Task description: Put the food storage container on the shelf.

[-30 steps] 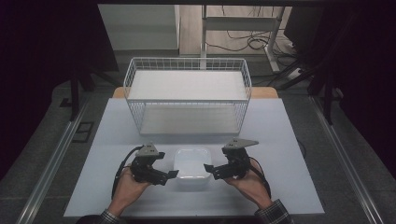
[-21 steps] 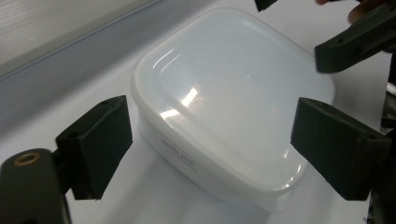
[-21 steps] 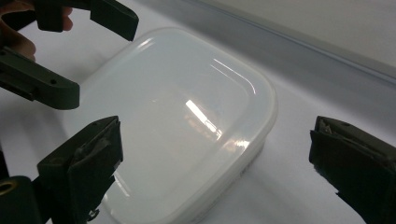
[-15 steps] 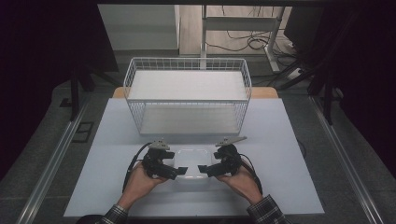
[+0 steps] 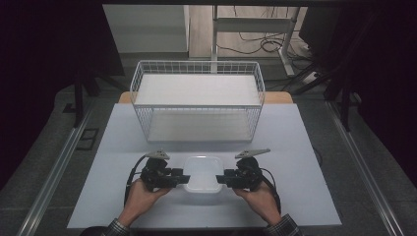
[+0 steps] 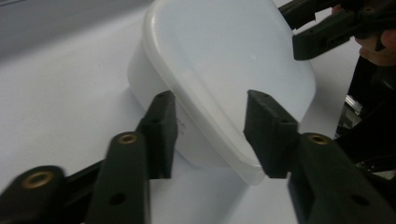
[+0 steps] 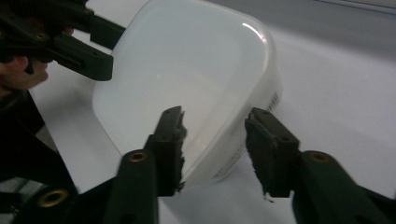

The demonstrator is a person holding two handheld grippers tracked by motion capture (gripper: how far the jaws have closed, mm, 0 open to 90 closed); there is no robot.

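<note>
A white plastic container (image 5: 201,172) with a snapped-on lid lies flat near the table's front edge. In the high view my left gripper (image 5: 185,179) reaches its left side and my right gripper (image 5: 218,179) its right side. In the left gripper view the container (image 6: 224,60) has its rim running between the spread jaws of the left gripper (image 6: 210,133), one jaw beside the wall and one over the lid. The right gripper (image 7: 219,140) straddles the opposite rim of the container (image 7: 187,70) the same way. Both stand open, with a gap left at the pads.
A white wire basket (image 5: 196,101) stands behind the container, mid-table, on the pale table top (image 5: 300,167). The other hand's gripper shows across the container in the left gripper view (image 6: 327,28) and in the right gripper view (image 7: 70,44). Dark floor and rails flank the table.
Both hands have moved inward from the container's sides. The jaw tips, apart from it a second ago, now straddle its left and right rims.
</note>
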